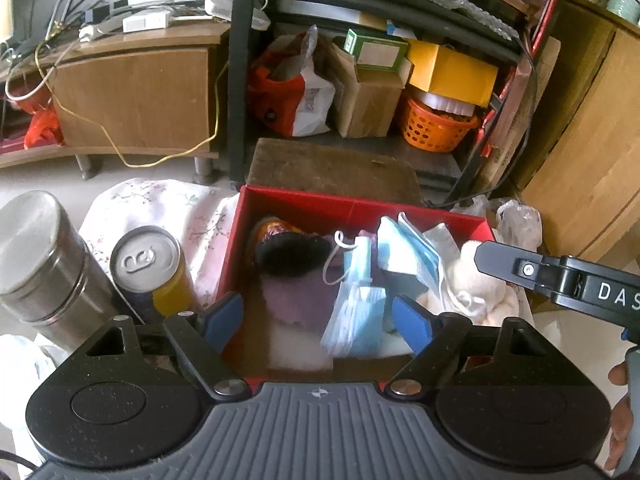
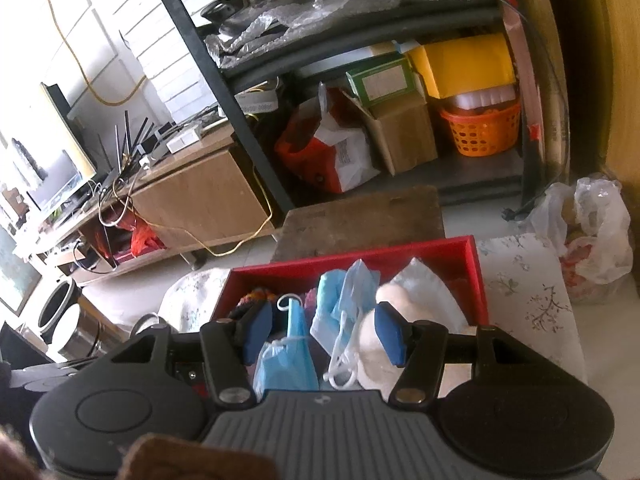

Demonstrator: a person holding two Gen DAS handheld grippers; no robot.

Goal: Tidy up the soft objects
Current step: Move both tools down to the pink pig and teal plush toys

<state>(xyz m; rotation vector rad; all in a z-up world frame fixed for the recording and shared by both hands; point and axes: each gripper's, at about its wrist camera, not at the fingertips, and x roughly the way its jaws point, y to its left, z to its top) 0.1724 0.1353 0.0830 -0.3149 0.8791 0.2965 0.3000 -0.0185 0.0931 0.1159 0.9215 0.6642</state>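
Observation:
A red box (image 1: 360, 204) sits on a floral cloth and holds soft things: several blue face masks (image 1: 356, 280), a black fuzzy item (image 1: 292, 256), a purple cloth (image 1: 296, 300) and a white plush (image 1: 476, 276). My left gripper (image 1: 318, 318) hovers over the box's near side, open, with nothing between its blue pads. My right gripper (image 2: 323, 332) is open above the same red box (image 2: 472, 248). The masks (image 2: 288, 356) and the white plush (image 2: 372, 344) lie loose below its pads. One black finger (image 1: 504, 266) of the right gripper reaches in over the plush in the left wrist view.
A steel canister (image 1: 44, 256) and a drink can (image 1: 148, 268) stand left of the box. Behind it lie a wooden board (image 1: 332, 168) and a black shelf with cartons and an orange basket (image 1: 436, 128). A plastic bag (image 2: 592, 232) sits at the right, and a low wooden cabinet (image 1: 132, 96) at the left.

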